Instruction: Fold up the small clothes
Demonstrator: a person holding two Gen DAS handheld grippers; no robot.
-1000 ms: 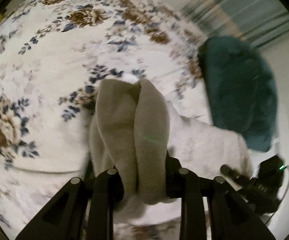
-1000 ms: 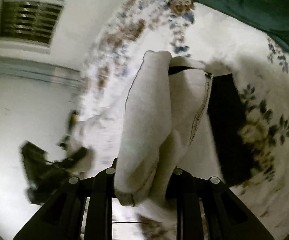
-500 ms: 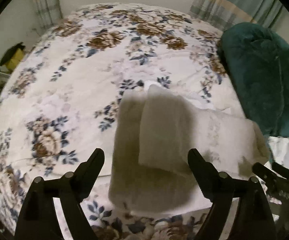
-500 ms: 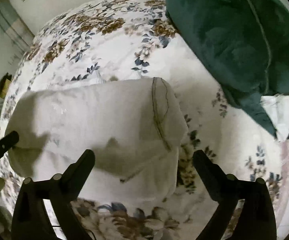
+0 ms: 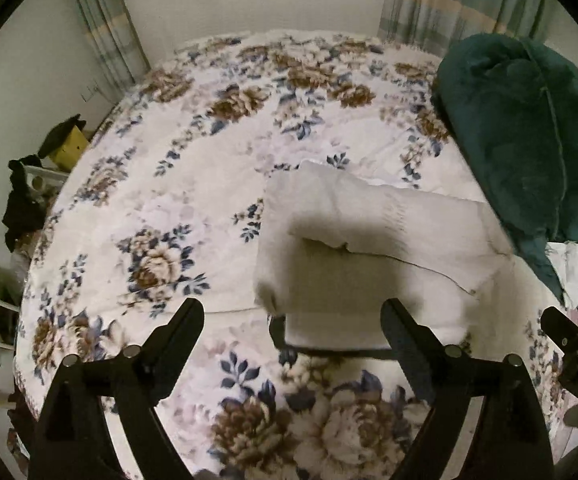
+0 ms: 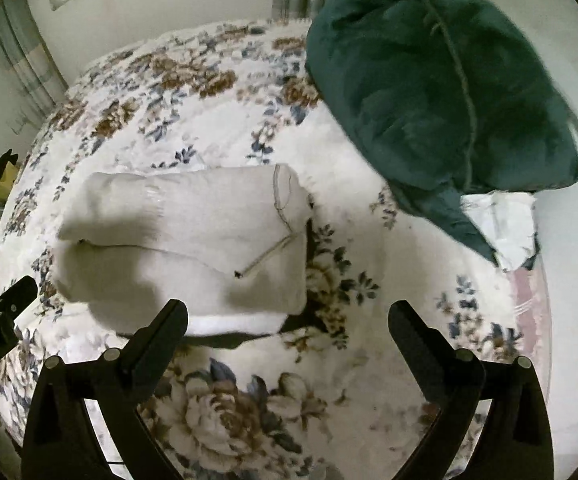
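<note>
A small white garment [image 5: 369, 248] lies folded on the floral bedspread [image 5: 193, 168], its top layer doubled over with a stitched hem showing. It also shows in the right wrist view [image 6: 185, 248]. My left gripper [image 5: 293, 316] is open and empty, just in front of the garment's near edge. My right gripper [image 6: 289, 316] is open and empty, in front of the garment's right end. The right gripper's tip shows at the right edge of the left wrist view [image 5: 569, 340]. The left gripper's tip shows at the left edge of the right wrist view [image 6: 5, 300].
A dark green plush blanket [image 6: 441, 84] is heaped at the bed's far right, beside the garment. White crumpled cloth [image 6: 501, 224] lies under its lower corner. Clutter and a yellow box [image 5: 65, 148] stand off the bed's left side. Curtains [image 5: 449, 4] hang behind.
Both grippers let go of the garment, opened wide and pulled back. The garment, held up bunched a second ago, now lies folded flat on the bed.
</note>
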